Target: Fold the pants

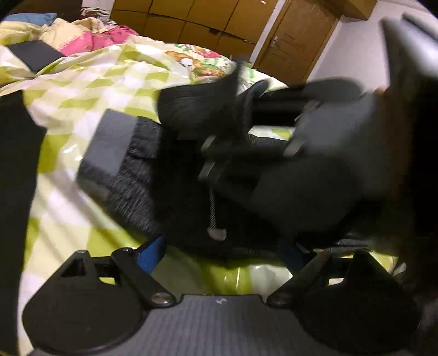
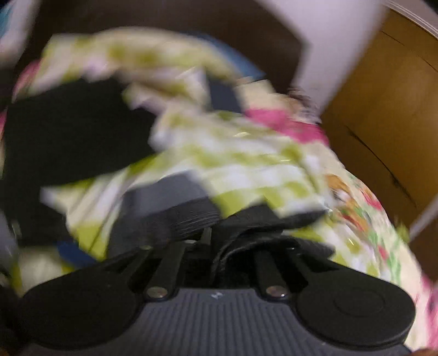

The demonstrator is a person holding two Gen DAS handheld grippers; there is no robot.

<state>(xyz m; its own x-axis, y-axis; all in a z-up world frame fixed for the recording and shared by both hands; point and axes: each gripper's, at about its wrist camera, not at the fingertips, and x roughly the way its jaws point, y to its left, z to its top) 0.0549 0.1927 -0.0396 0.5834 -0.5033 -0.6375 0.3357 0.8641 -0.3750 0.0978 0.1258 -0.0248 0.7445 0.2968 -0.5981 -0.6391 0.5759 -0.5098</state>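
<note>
Dark grey pants [image 1: 164,197] lie bunched on the bed, with a lighter grey band [image 1: 109,145] at their left end and a drawstring [image 1: 215,219] hanging toward me. My left gripper [image 1: 221,253] stands wide open at the near edge of the pants. Its blue fingers [image 1: 153,254] are partly under the cloth. Beyond it, my right gripper [image 1: 241,109] is blurred and shut on a lifted flap of the pants. In the right wrist view the right gripper [image 2: 212,232] has its fingers close together, with dark ribbed pants cloth [image 2: 186,216] bunched at them.
A green-and-white checked quilt [image 1: 82,90] covers the bed. A black folded item [image 1: 35,54] and pink bedding [image 1: 95,38] lie at the far left. Wooden wardrobes [image 1: 191,22] and a door [image 1: 295,41] stand behind. Another black garment [image 2: 68,131] lies on the quilt.
</note>
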